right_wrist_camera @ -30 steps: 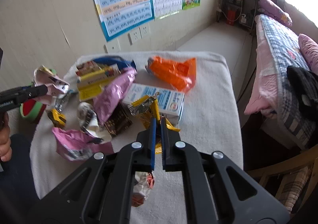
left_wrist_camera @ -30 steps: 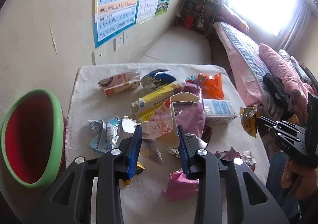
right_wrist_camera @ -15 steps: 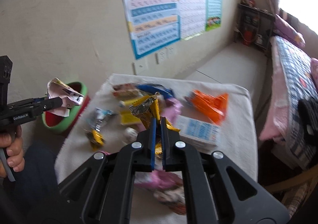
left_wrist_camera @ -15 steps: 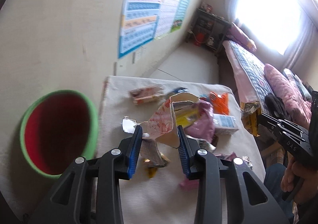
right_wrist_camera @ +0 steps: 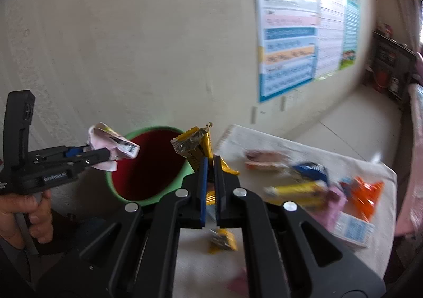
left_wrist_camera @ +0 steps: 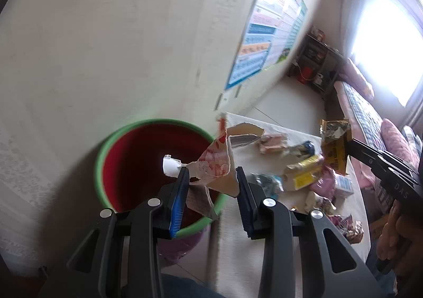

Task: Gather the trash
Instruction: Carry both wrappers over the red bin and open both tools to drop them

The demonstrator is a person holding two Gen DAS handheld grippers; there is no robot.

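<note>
1. Left gripper [left_wrist_camera: 211, 175]: black plastic arms, ribbed blue pads. The jaws stand fairly wide apart yet pinch a crumpled pink-and-white paper wrapper [left_wrist_camera: 215, 165] with red print, its cardboard-coloured inside showing. The wrapper hangs over the near rim of the bin [left_wrist_camera: 101, 165].
2. Bin: round, smooth plastic, green rim, dark red interior. It stands on the floor against the plain cream wall [left_wrist_camera: 119, 33], just beside the table edge.
3. Right gripper [right_wrist_camera: 208, 163]: jaws pressed nearly together on a crinkled foil wrapper [right_wrist_camera: 195, 143], gold-yellow outside, silver inside, top edge serrated. It is held in the air at the bin's table-side rim.
4. Table [right_wrist_camera: 269, 139]: covered in a white, nubby towel-like cloth. Trash on it is motion-blurred: a yellow box [right_wrist_camera: 296, 192], an orange plastic bag [right_wrist_camera: 363, 192], a white-and-blue carton [right_wrist_camera: 351, 229], a pink packet [right_wrist_camera: 264, 159], a small yellow wrapper [right_wrist_camera: 223, 241].
5. Writing: "DAS" embossed on the right gripper's side in the left wrist view. Wall poster [right_wrist_camera: 290, 41] shows coloured bands of characters, too blurred to read.
</note>
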